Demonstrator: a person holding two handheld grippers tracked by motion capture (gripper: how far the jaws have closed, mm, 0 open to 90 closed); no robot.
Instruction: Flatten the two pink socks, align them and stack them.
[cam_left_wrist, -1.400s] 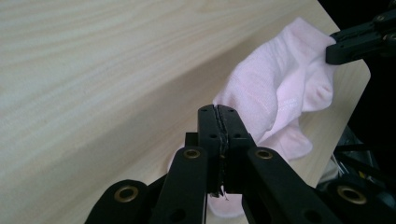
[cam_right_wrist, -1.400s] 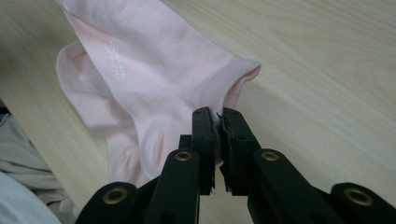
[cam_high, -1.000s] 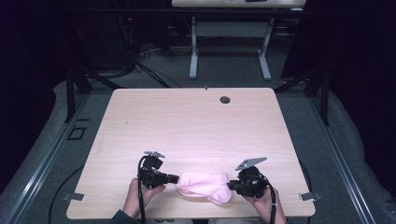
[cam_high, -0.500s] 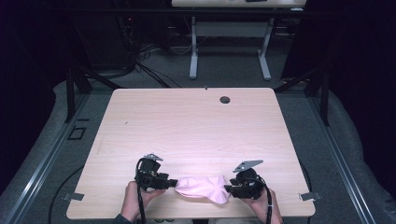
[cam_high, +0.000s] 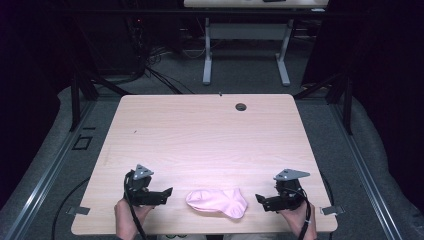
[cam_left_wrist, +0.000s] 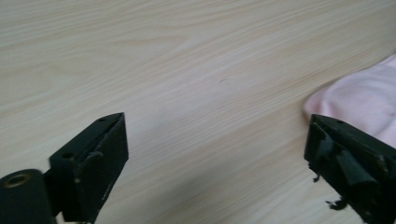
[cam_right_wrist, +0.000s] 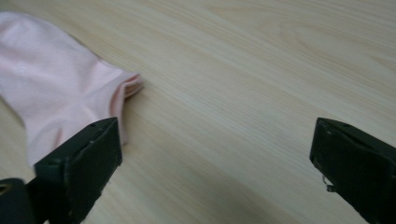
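Observation:
A pink sock (cam_high: 217, 202) lies flat near the front edge of the light wooden table (cam_high: 210, 135), between the two grippers. My left gripper (cam_high: 167, 192) sits just left of it, open, with bare wood between its jaws; the sock's edge (cam_left_wrist: 364, 100) shows beside the right jaw. My right gripper (cam_high: 260, 200) rests a little to the right of the sock, open as well. In the right gripper view the sock's cuff (cam_right_wrist: 60, 100) lies behind the left jaw. Neither gripper holds anything.
A dark round grommet (cam_high: 241, 106) sits near the table's far edge. Beyond the table stand a white desk frame (cam_high: 245, 45) and cables on the floor. Metal rails (cam_high: 45, 180) run along both sides.
Both grippers let go of the sock and drew apart sideways, the left one to the left, the right one to the right. The sock now lies free on the table.

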